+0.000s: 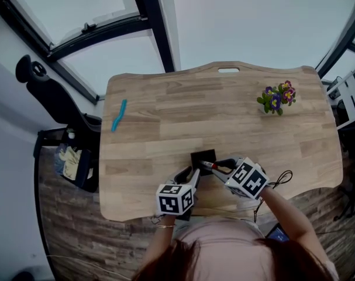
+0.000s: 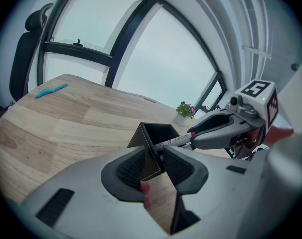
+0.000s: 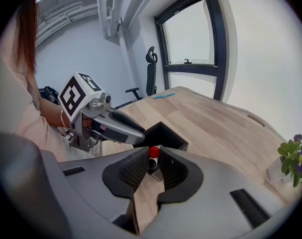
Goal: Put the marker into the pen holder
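Observation:
A black square pen holder (image 1: 203,157) stands on the wooden table (image 1: 165,110) near its front edge. My left gripper (image 1: 193,174) is shut on the holder's near corner wall (image 2: 150,156), with the pads on either side of it. My right gripper (image 1: 216,166) comes in from the right, shut on a white marker (image 2: 174,141) with a red end (image 3: 153,152). The marker slants down towards the holder's opening (image 3: 163,132). Its tip is at the rim, and the holder wall hides whether it is inside. In the left gripper view the right gripper (image 2: 193,142) is just right of the holder (image 2: 160,132).
A blue strip-shaped object (image 1: 119,115) lies at the table's left. A small pot of purple flowers (image 1: 278,97) stands at the back right. A black office chair (image 1: 54,98) is left of the table, and a thin cable (image 1: 282,177) lies by the front right edge.

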Tool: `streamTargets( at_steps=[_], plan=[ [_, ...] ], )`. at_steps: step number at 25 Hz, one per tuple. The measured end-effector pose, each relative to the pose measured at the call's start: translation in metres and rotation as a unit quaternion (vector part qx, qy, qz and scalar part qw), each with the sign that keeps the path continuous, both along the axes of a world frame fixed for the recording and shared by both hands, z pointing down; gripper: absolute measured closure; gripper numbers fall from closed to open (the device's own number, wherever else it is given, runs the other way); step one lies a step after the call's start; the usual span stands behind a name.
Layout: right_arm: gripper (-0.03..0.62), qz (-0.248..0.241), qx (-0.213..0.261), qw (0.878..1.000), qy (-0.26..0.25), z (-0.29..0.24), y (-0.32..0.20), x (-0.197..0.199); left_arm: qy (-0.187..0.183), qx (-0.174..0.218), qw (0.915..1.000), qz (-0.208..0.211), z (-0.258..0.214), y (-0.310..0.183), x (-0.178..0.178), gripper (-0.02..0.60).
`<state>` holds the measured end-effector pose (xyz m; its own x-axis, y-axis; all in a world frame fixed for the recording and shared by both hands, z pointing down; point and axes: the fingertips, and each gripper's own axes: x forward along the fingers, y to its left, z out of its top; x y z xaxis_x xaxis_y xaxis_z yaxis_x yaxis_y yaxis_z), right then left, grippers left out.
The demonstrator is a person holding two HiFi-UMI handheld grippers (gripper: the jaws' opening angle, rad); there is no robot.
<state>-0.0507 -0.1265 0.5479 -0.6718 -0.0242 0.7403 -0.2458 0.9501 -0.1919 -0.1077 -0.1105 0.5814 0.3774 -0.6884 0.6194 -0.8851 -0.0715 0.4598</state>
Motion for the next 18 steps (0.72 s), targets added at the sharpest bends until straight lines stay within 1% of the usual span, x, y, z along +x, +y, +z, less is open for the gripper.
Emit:
streamTargets(
  at_steps=[18],
  plan=[
    [0.533,0.022,0.010,1.000,0.018,0.0058,-0.0085,-0.0078,0.001,0.002,0.9998,0.018,-0.0001,-0.0005,0.0002,0.474]
  ],
)
